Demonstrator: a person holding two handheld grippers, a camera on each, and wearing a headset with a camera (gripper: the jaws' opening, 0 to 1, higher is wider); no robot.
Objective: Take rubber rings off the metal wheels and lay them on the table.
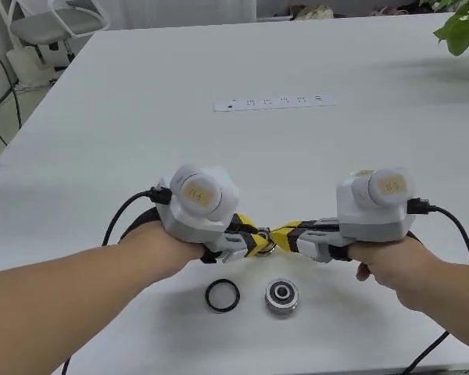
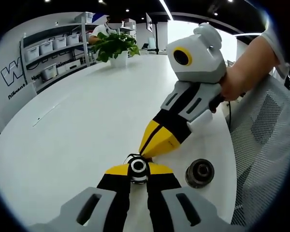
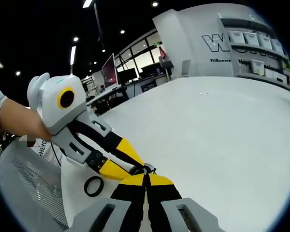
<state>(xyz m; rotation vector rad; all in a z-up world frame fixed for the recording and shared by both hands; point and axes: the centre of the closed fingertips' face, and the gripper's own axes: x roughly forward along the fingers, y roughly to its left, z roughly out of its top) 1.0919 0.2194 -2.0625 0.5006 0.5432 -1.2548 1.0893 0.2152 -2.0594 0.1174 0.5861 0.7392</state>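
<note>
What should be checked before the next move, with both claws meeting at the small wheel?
1. Left claw clamped on the held wheel: ok, a jaw closed on each side of it.
2. Black ring seated on that wheel: ok, a dark band runs around it.
3. Right claw pinching that ring: cannot tell; its jaws are shut, tips at the wheel's edge.
4. Loose ring lying flat on the table: ok.
5. Bare wheel out of the way: ok, on the table beside the loose ring, apart from it.
</note>
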